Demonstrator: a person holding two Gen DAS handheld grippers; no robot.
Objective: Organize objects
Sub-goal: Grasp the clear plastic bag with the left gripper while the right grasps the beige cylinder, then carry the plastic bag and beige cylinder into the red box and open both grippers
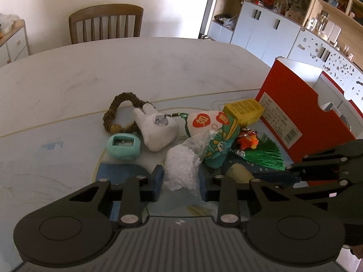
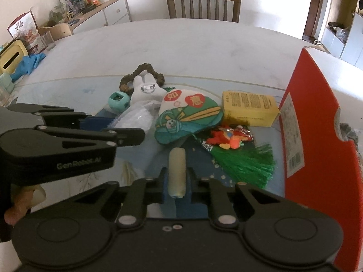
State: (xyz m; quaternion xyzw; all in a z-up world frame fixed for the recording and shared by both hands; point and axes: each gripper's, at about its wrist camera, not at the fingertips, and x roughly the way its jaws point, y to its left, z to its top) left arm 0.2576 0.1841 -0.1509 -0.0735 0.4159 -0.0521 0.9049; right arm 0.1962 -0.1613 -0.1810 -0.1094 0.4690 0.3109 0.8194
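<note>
My left gripper [image 1: 181,179] is closed around a clear plastic bag of white granules [image 1: 181,167], its blue pads touching both sides. My right gripper [image 2: 177,181] is shut on a pale cream cylinder [image 2: 177,172] and holds it in front of the pile. The pile holds a white plush rabbit [image 1: 156,129], a teal sharpener [image 1: 123,146], a brown bead bracelet [image 1: 118,111], a green embroidered sachet [image 2: 186,120] with a green tassel [image 2: 247,165], a red-orange charm [image 2: 229,139] and a yellow box [image 2: 249,108].
A tall red box [image 2: 317,140] stands open at the right of the pile. The white table [image 1: 136,68] stretches behind, with a wooden chair [image 1: 106,22] at its far side. Cabinets and shelves stand at the right. A yellow tissue box [image 2: 12,59] and blue cloth lie far left.
</note>
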